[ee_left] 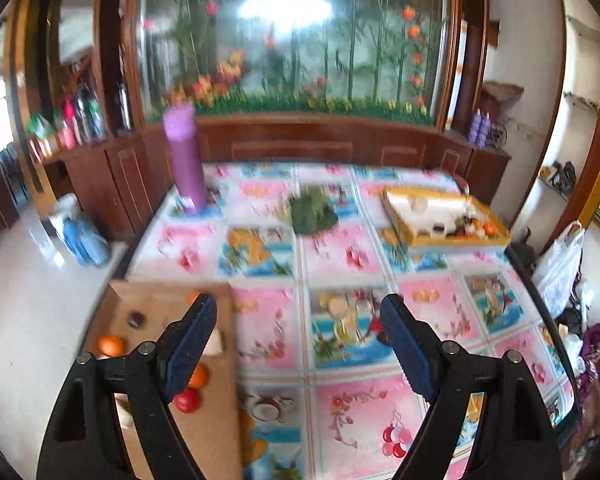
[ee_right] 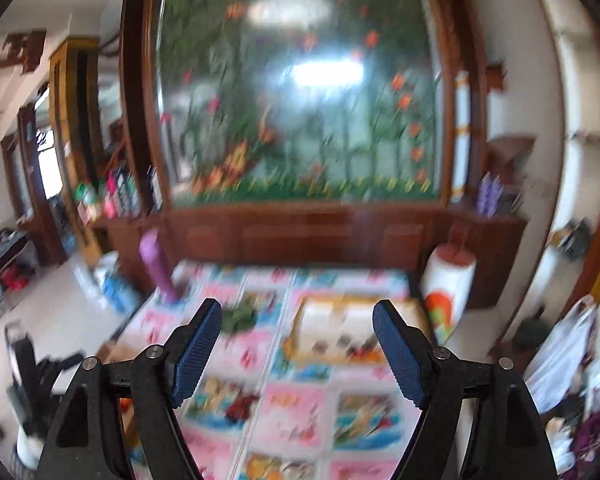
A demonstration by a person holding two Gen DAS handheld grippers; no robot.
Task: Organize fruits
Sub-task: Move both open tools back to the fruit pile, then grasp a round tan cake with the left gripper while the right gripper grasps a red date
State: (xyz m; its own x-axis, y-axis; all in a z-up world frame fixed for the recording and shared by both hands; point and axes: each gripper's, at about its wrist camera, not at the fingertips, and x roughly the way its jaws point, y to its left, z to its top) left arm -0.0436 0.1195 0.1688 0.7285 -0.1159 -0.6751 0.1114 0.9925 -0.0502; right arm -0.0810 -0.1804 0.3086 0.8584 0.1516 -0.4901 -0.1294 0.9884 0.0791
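A brown cardboard sheet (ee_left: 212, 432) lies at the table's near left with loose fruit on it: an orange (ee_left: 111, 345), a red fruit (ee_left: 187, 400), another orange (ee_left: 199, 376) and a small dark fruit (ee_left: 135, 319). A yellow-rimmed tray (ee_left: 444, 240) at the far right holds several small fruits (ee_left: 474, 227); it also shows blurred in the right wrist view (ee_right: 300, 332). My left gripper (ee_left: 298, 312) is open and empty above the table, its left finger over the cardboard. My right gripper (ee_right: 297, 320) is open and empty, held higher, facing the tray.
A purple bottle (ee_left: 184, 156) stands at the far left of the flowered tablecloth (ee_left: 356, 412). A green leafy bunch (ee_left: 313, 212) lies mid-table. A wooden cabinet (ee_left: 300, 140) runs behind. A white bag (ee_left: 560, 268) hangs right. A white jar (ee_right: 448, 292) stands past the table.
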